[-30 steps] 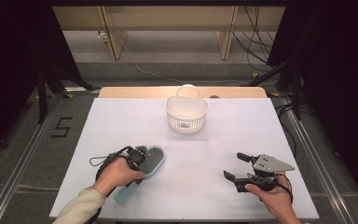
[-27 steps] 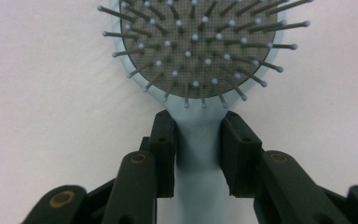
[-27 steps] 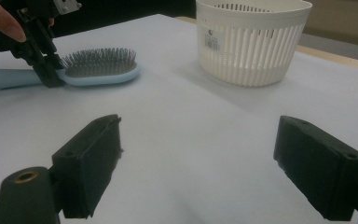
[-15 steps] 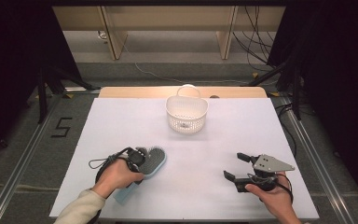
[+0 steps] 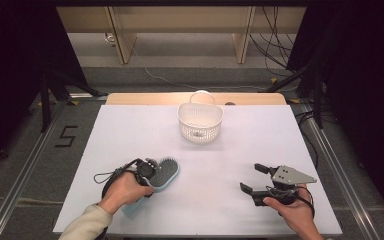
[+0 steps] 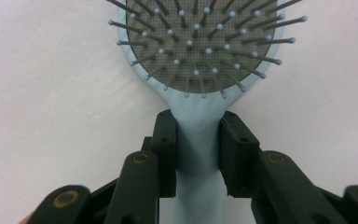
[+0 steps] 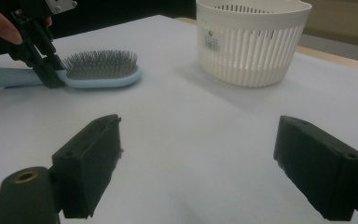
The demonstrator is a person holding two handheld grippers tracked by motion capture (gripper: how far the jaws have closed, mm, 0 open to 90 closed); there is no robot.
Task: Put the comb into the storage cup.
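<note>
Two jaws of left gripper [image 6: 198, 154] clamped on hairbrush [image 5: 161, 175] neck, bristles up, flat on table [image 5: 130, 130] near left edge. Long axis pointing toward basket [image 5: 200, 121], ahead and rightward. Right gripper [image 5: 254, 179] wide open, idle, farther from hairbrush.

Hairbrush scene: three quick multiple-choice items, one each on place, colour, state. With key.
1. The basket stands:
A. at the table's far middle
B. beside the right gripper
C. on the floor

2. The hairbrush body is:
A. red
B. light blue
C. black

3. The left gripper is:
A. open over the bare table
B. shut on the basket rim
C. shut on the brush's neck

Key: 1 A, the high view shows it far from both hands. 2 B, blue frame, grey bristle pad. 3 C, both pads press the neck; the right gripper gapes, holding nothing.
</note>
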